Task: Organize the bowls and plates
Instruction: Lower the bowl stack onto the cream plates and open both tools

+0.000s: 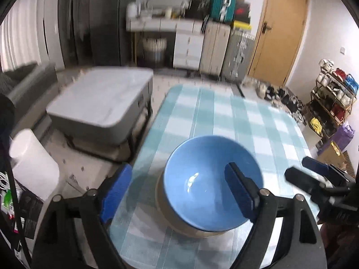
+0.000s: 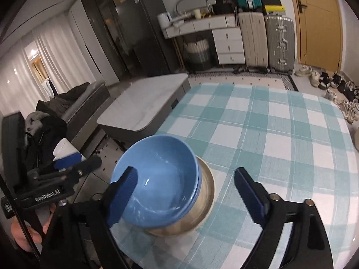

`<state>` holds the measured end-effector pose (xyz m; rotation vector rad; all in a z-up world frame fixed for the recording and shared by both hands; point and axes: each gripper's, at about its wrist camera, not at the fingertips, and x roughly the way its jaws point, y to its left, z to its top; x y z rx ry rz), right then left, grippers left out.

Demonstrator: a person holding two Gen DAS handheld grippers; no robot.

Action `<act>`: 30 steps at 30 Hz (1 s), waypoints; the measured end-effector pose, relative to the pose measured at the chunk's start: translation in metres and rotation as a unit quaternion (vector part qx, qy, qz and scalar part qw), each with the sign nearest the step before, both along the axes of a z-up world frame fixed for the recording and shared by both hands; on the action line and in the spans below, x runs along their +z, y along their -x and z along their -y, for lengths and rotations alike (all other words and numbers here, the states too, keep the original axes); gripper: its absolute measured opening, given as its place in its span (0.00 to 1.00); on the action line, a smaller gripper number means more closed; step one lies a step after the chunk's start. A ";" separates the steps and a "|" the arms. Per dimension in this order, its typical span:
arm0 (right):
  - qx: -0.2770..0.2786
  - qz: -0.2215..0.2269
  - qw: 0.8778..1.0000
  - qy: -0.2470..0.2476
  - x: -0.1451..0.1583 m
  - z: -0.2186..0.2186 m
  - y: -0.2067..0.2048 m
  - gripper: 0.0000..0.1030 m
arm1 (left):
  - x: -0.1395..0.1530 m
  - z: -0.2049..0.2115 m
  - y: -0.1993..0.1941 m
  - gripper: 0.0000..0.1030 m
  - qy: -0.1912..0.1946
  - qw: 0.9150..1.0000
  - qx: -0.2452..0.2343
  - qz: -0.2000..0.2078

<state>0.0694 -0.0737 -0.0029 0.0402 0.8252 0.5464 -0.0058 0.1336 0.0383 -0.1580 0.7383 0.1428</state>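
A blue bowl [image 1: 208, 179] sits nested on a beige dish [image 1: 170, 219] on the checked table [image 1: 235, 116]. In the right wrist view the blue bowl [image 2: 157, 179] shows two stacked blue rims on top of the beige dish [image 2: 202, 204]. My left gripper [image 1: 177, 192] is open above the stack, its right finger over the bowl's inside. My right gripper [image 2: 186, 192] is open, its left finger over the bowl's near rim. Neither holds anything. The right gripper also shows at the right of the left wrist view [image 1: 314, 179], and the left gripper at the left of the right wrist view [image 2: 74, 170].
The stack stands near the table's left edge. A grey low table [image 2: 143, 107] stands beyond that edge. A white cylinder [image 1: 31, 161] stands on the floor at the left. Suitcases [image 2: 267, 42], shoes [image 2: 332, 83] and a shelf rack [image 1: 332, 103] line the far side.
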 end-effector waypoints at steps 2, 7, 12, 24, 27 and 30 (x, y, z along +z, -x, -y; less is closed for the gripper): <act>-0.012 0.022 1.000 0.006 0.000 0.004 0.016 0.98 | 0.004 0.014 0.010 0.87 -0.030 0.999 -0.002 0.031; -0.033 0.084 0.996 0.017 0.003 0.017 0.059 0.99 | 0.003 0.041 0.033 1.00 -0.057 0.996 -0.003 0.074; -0.075 0.104 0.992 0.023 -0.004 0.040 0.088 0.99 | -0.009 0.058 0.038 1.00 -0.054 0.997 -0.032 0.055; -0.142 0.131 0.981 0.029 -0.004 0.094 0.125 0.99 | -0.003 0.080 0.067 1.00 -0.057 0.993 -0.041 0.092; -0.148 0.138 0.979 0.038 -0.003 0.098 0.133 0.99 | -0.004 0.081 0.069 1.00 -0.048 0.994 -0.039 0.088; -0.152 0.143 0.977 0.036 -0.002 0.102 0.141 0.99 | -0.006 0.081 0.072 1.00 -0.052 0.994 -0.039 0.089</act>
